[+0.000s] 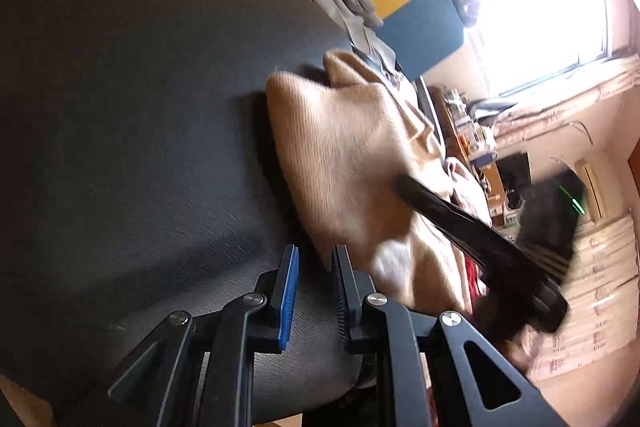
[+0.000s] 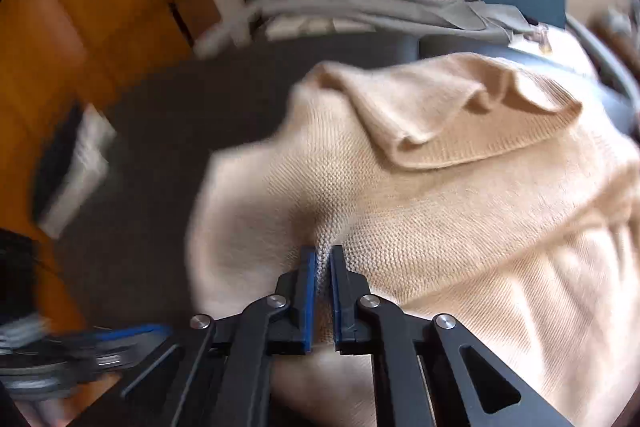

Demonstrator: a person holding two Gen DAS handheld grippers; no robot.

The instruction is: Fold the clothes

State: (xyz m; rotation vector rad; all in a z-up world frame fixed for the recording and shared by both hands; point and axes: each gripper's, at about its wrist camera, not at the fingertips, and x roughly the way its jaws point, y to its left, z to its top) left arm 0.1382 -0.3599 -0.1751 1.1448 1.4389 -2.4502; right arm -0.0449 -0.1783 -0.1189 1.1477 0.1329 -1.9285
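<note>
Beige knit, a sweater (image 2: 440,195), lies bunched on the dark table (image 1: 120,107) straight ahead of our right tongs (image 2: 323,259), which have closed on a ridge of its fabric, we judge to lift that edge for a fold (one flap already lies doubled over beyond them). Our left tongs (image 1: 316,259) hover just beside the sweater's near edge, slightly parted and empty. Grey clothes (image 2: 400,3) wait farther off.

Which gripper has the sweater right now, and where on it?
The right gripper pinches a raised fold of the beige sweater, by its near edge. The left gripper holds nothing.
</note>
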